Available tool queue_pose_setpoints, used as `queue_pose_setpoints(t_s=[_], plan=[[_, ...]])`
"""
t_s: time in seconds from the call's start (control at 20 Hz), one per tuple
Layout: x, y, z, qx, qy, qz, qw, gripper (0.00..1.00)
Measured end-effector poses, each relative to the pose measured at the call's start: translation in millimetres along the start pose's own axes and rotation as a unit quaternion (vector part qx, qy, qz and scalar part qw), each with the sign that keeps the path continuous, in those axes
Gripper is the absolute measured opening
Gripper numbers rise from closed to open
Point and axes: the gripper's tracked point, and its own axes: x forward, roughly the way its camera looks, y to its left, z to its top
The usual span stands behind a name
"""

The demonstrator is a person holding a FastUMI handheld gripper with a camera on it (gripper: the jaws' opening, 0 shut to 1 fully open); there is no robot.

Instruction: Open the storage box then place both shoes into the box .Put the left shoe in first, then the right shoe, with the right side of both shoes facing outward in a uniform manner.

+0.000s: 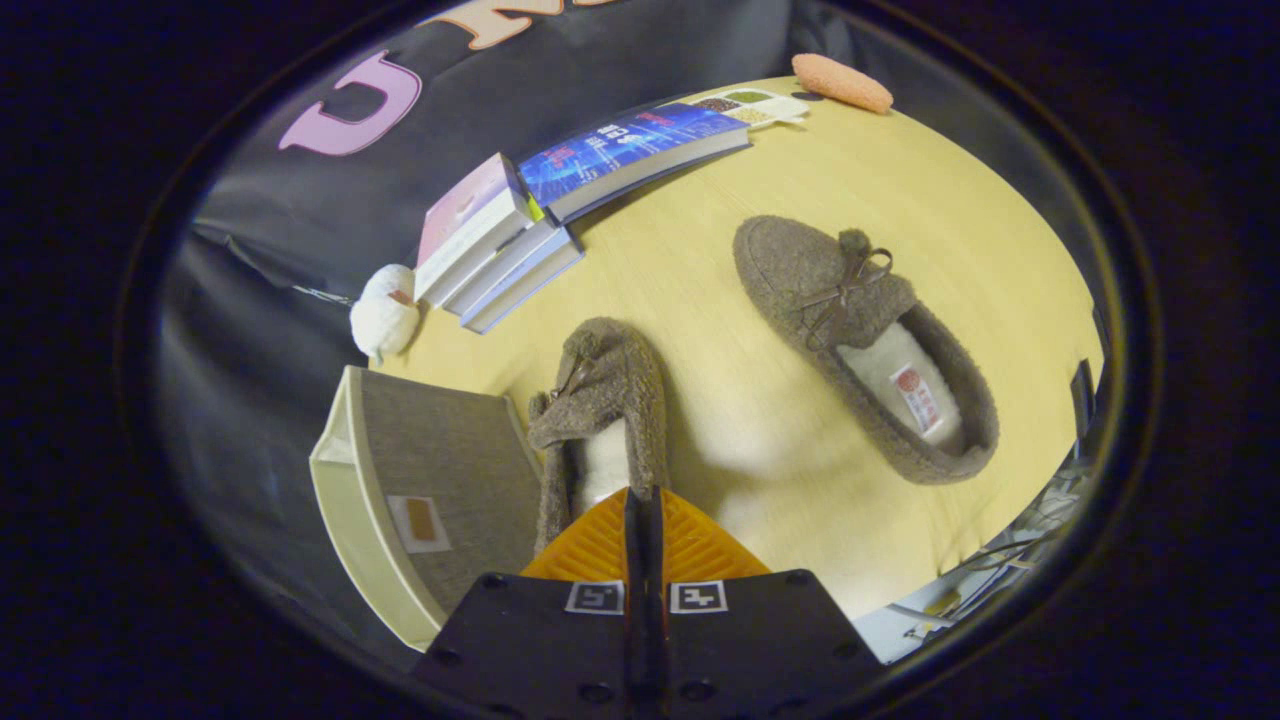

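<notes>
Fuzzy fleece, soft and light, should squash easily | gripper (645, 500) fingers look pressed together on the near shoe (600, 420), seemingly at its heel rim | that shoe hangs just beside the storage box (420, 500) | other shoe (865, 345) lies well apart on the table (700, 280) | exact pinch point hidden behind fingers; box opening not visible.

One fuzzy brown shoe (600, 420) claw-pinched (645, 500) beside the box (440, 470); other (865, 345) flat — apart.
</notes>
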Motion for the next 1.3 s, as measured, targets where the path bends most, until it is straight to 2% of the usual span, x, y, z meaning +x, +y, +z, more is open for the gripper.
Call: queue_pose_setpoints(t_s=[0.4,0.65,0.9,1.0,1.1,1.3], plan=[[1,5,-6,0.024,0.004,0.012,1.000,0.03],[-20,35,5,0.041,-0.013,0.060,0.997,0.03],[-75,84,31,0.027,-0.056,0.117,0.991,0.03],[-83,95,40,0.034,-0.063,0.133,0.989,0.03],[-75,83,41,0.014,-0.068,0.112,0.991,0.03],[-55,44,39,-0.033,-0.074,0.045,0.996,0.03]])
